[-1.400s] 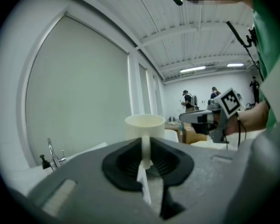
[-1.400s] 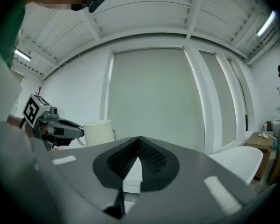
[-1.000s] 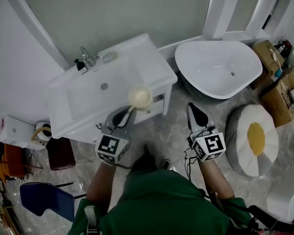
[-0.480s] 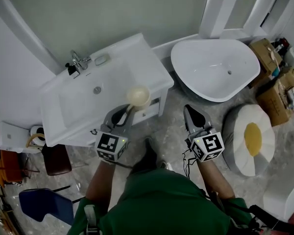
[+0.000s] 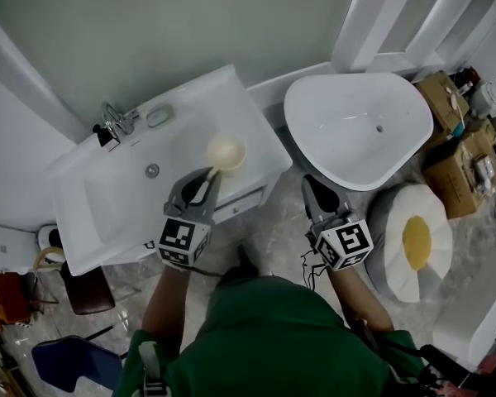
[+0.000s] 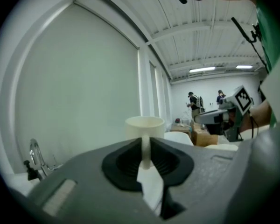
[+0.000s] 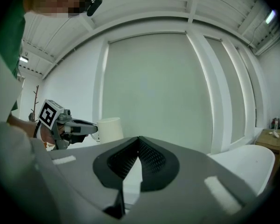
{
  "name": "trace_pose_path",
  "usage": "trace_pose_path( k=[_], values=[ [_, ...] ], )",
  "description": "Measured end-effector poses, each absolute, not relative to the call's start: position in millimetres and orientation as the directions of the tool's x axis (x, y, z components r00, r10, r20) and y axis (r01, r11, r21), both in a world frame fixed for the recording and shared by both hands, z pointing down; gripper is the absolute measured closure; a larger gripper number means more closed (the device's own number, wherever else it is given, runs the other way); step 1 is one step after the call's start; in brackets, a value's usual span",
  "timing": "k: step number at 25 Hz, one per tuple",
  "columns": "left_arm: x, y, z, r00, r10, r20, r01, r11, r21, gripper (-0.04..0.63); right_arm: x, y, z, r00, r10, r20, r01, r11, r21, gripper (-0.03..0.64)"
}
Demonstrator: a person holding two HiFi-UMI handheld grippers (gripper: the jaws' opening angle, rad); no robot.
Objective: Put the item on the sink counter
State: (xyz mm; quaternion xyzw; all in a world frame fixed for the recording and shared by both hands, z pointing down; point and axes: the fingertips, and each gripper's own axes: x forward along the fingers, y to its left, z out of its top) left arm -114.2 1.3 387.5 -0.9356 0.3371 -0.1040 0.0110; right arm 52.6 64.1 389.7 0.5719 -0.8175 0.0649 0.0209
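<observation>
1. The left hand-held gripper (image 5: 205, 182) is clamped narrowly on the handle of a cream cup (image 5: 226, 152); the left gripper view shows the handle pinched between the pads and the cup (image 6: 144, 127) upright.
2. In the head view, the cup sits over the right part of the white sink counter (image 5: 263, 149), beside the basin; whether it touches the counter cannot be told.
3. The right hand-held gripper (image 5: 315, 191) hangs over the floor near the bathtub (image 5: 355, 126), its jaws together on nothing.
4. A faucet (image 5: 116, 121) stands at the counter's far left.
</observation>
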Motion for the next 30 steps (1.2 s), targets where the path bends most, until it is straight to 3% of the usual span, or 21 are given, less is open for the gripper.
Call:
trace_pose_path(
  k=[16, 30],
  values=[
    [-96.9, -115.3, 399.7, 0.771, -0.605, 0.198, -0.606, -0.793, -0.065, 0.552, 79.6, -55.5, 397.7, -0.294, -0.943, 0.155, -0.955, 0.283, -0.087, 0.62],
    [-51.4, -211.3, 407.7, 0.631, -0.739, 0.237, -0.746, -0.662, -0.076, 0.552, 127.1, -187.2, 411.9, -0.474, -0.867, 0.15, -0.88, 0.462, -0.111, 0.62]
  ],
)
